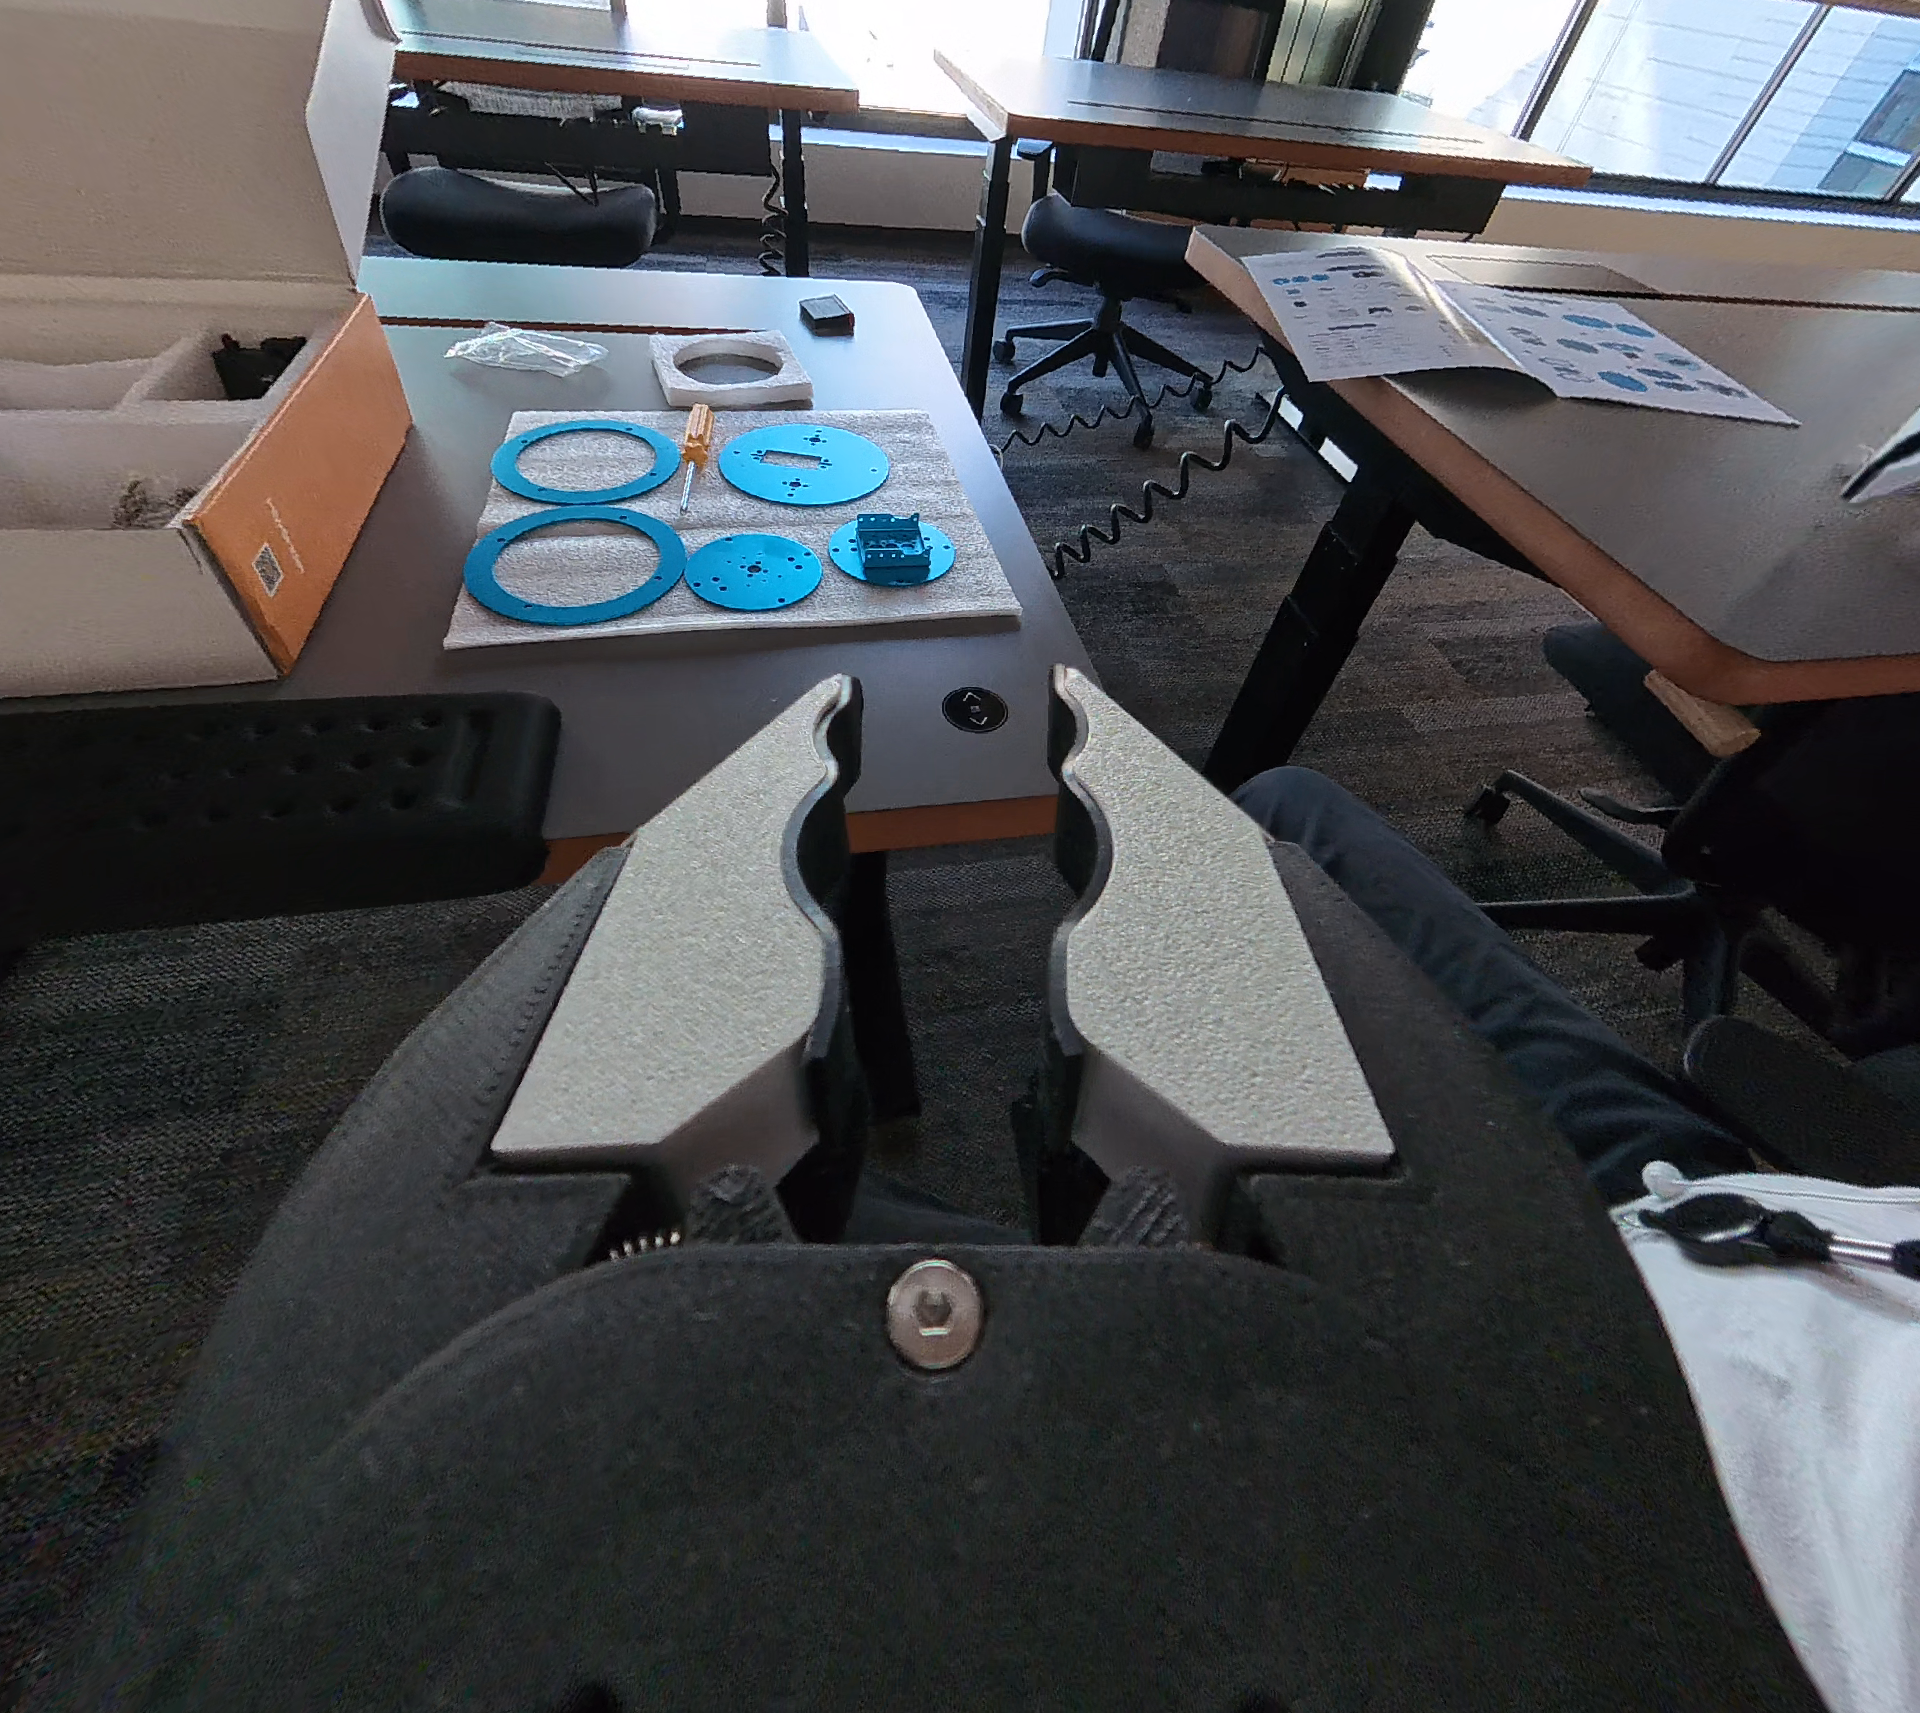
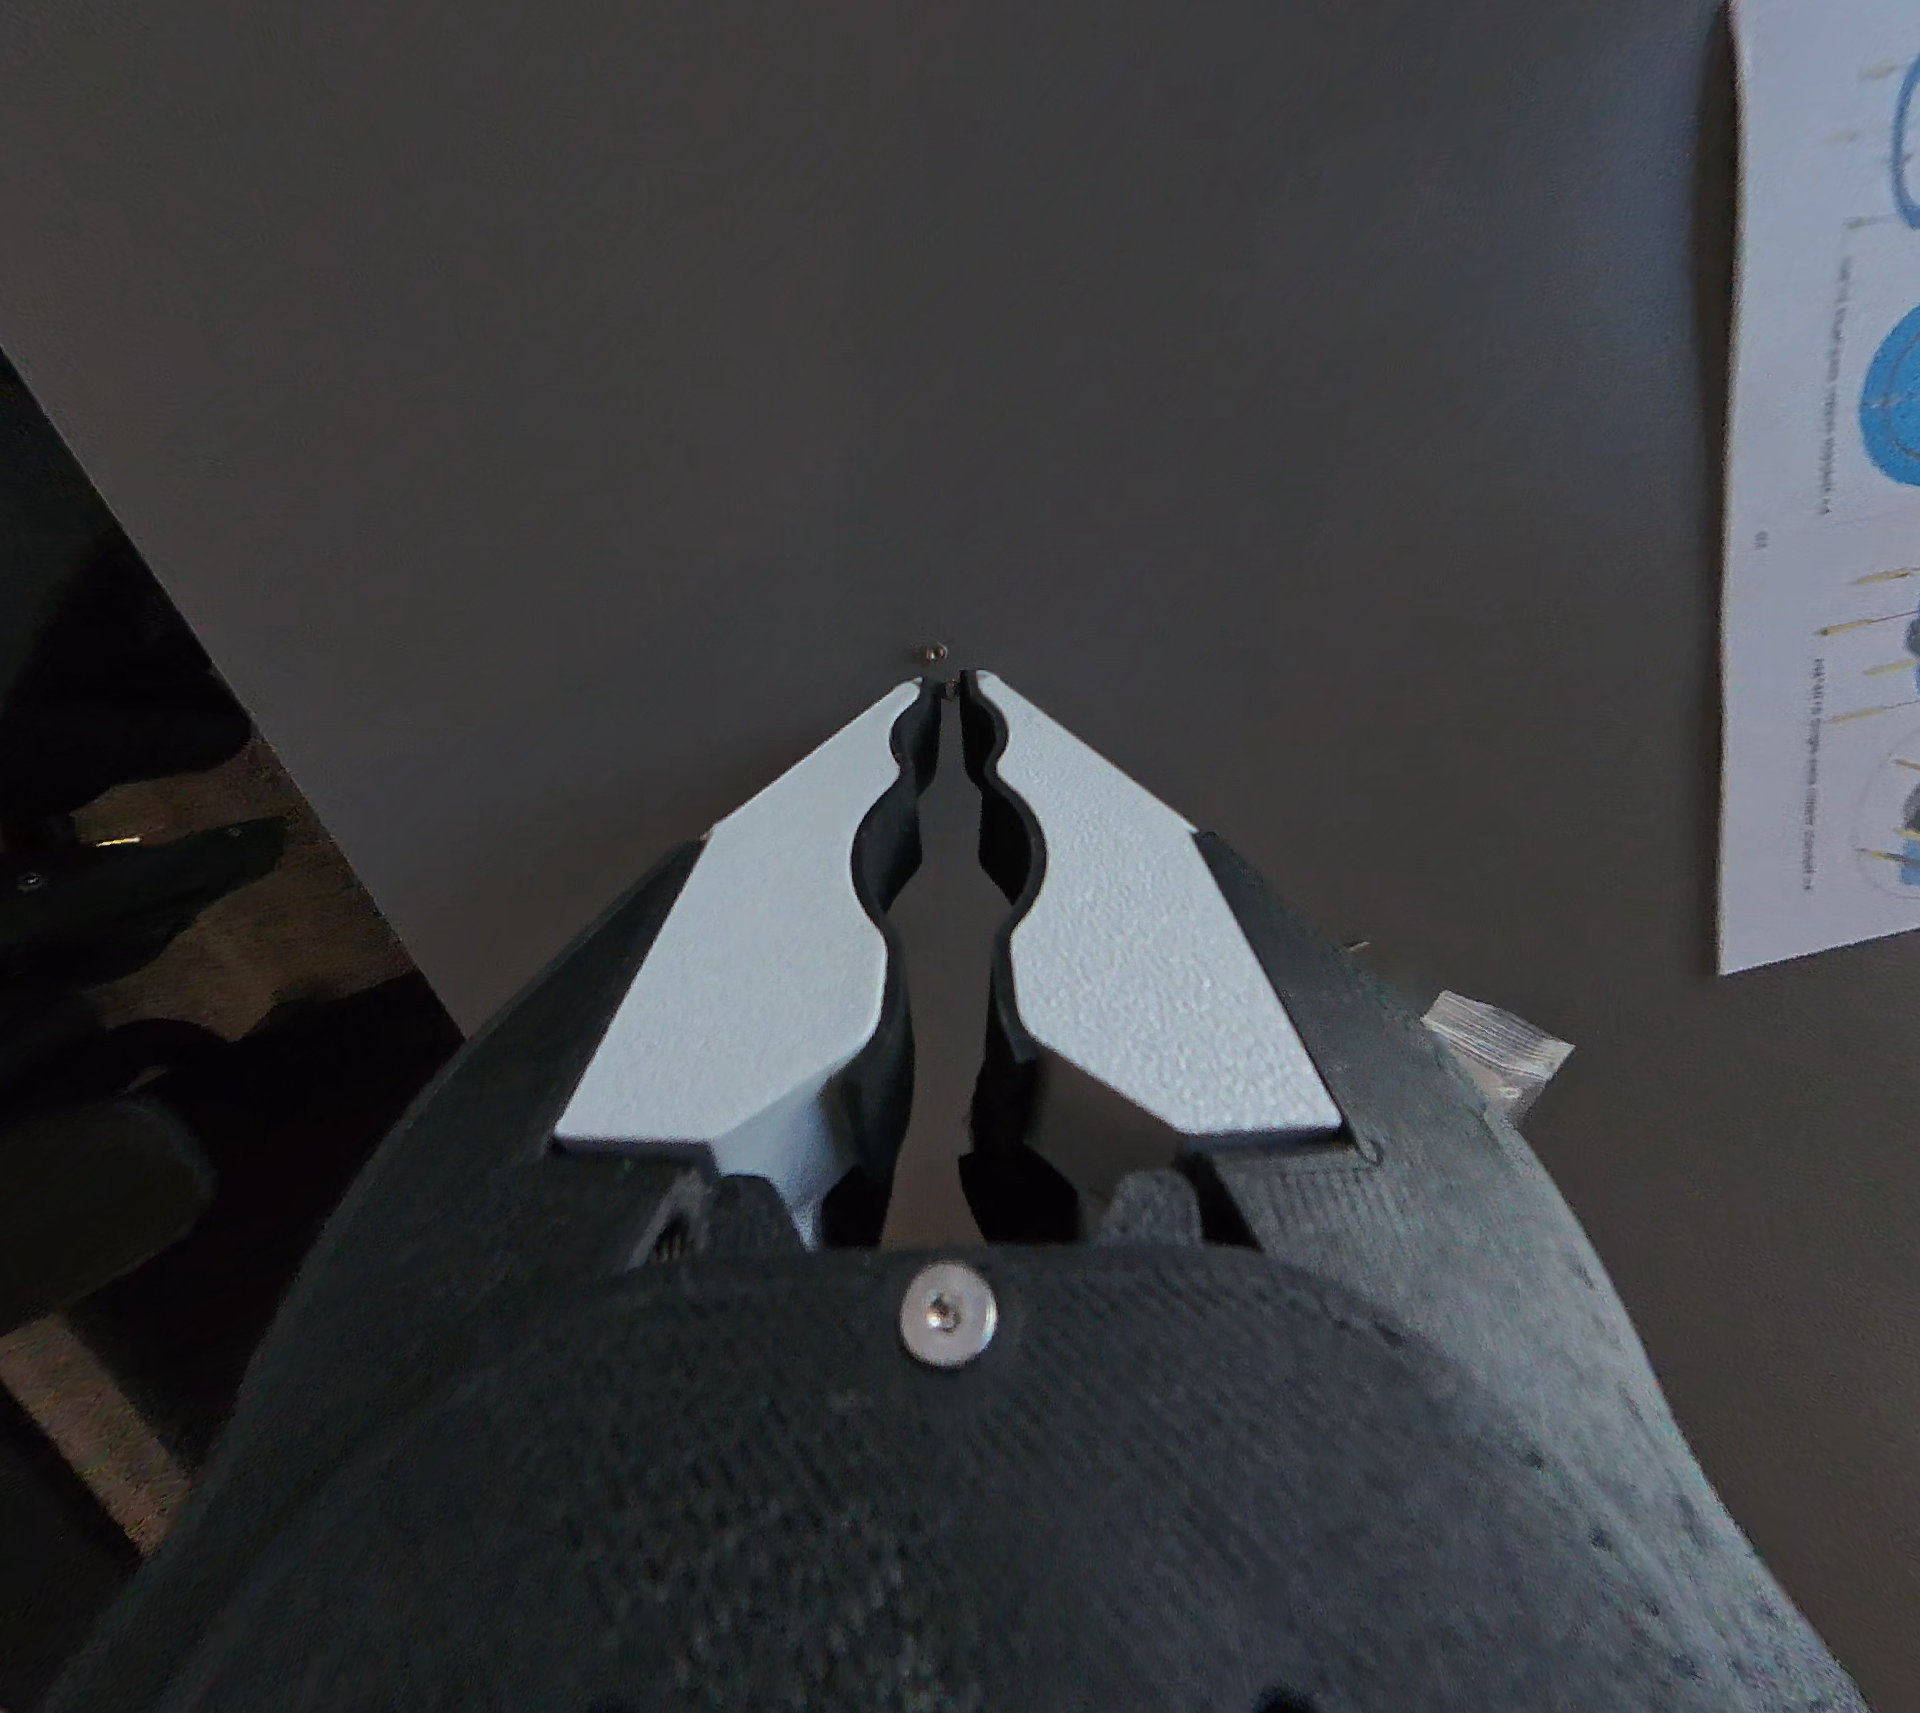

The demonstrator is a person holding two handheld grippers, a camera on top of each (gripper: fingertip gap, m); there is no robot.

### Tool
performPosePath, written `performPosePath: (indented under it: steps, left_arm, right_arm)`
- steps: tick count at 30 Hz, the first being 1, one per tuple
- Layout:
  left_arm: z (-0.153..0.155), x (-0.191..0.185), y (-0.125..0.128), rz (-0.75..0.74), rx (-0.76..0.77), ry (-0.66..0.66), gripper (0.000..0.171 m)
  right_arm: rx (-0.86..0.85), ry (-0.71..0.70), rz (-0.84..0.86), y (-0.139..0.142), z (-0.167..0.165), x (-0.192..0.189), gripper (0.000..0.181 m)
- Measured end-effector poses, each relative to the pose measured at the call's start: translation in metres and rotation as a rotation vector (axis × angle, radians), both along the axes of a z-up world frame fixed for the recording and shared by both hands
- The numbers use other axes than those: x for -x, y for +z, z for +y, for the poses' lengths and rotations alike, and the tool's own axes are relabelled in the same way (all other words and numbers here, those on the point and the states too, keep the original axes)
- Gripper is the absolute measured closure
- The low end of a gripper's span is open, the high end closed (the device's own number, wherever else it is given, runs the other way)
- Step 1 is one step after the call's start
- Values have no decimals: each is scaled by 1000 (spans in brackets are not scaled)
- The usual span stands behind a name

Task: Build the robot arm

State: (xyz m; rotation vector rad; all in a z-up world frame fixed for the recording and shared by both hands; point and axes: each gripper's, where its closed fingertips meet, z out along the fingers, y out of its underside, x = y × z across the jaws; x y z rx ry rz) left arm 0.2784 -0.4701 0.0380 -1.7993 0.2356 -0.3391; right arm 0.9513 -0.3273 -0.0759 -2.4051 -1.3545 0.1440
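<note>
Left wrist view is showing the left gripper [image 1: 954,697] hanging in the air short of a dark tabletop [image 1: 727,728], its fingers spread apart and holding nothing. Beyond it a white foam sheet [image 1: 727,603] is lying on that tabletop, carrying two blue rings [image 1: 571,463], three blue discs [image 1: 805,463] and an orange-handled screwdriver [image 1: 694,448] between the far ring and the far disc. The nearest right disc is bearing a small blue bracket [image 1: 888,546]. An open orange-sided box [image 1: 301,479] is sitting to the left of the sheet, a square foam piece with a round hole [image 1: 730,364] and a clear plastic bag [image 1: 525,349] just behind it. A printed booklet [image 1: 1496,328] is lying open on a second tabletop to the right, and a person's leg [image 1: 1455,967] is showing below.

Right wrist view is showing the right gripper [image 2: 951,684] pointing down at a bare dark tabletop [image 2: 727,209], its tips nearly pressed together and resting at the surface. Something tiny seems to be sitting between the tips, too small to identify, so I cannot tell whether they are pinching it. A tiny screw [image 2: 937,650] is lying just beyond the tips. The booklet [image 2: 1818,520] is lying at the right edge, with a small clear bag [image 2: 1496,1050] beside the gripper body.
</note>
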Motion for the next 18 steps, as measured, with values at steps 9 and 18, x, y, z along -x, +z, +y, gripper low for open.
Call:
performPosePath:
  steps: [9, 18]
  left_arm:
    - [4, 5, -5, 2, 10, -9, 136]
    - [4, 15, -23, -17, 41, -17, 136]
  right_arm:
    - [-303, 189, 10, 80, 33, 104, 178]
    - [-354, 582, 109, 106, 66, 317, 178]
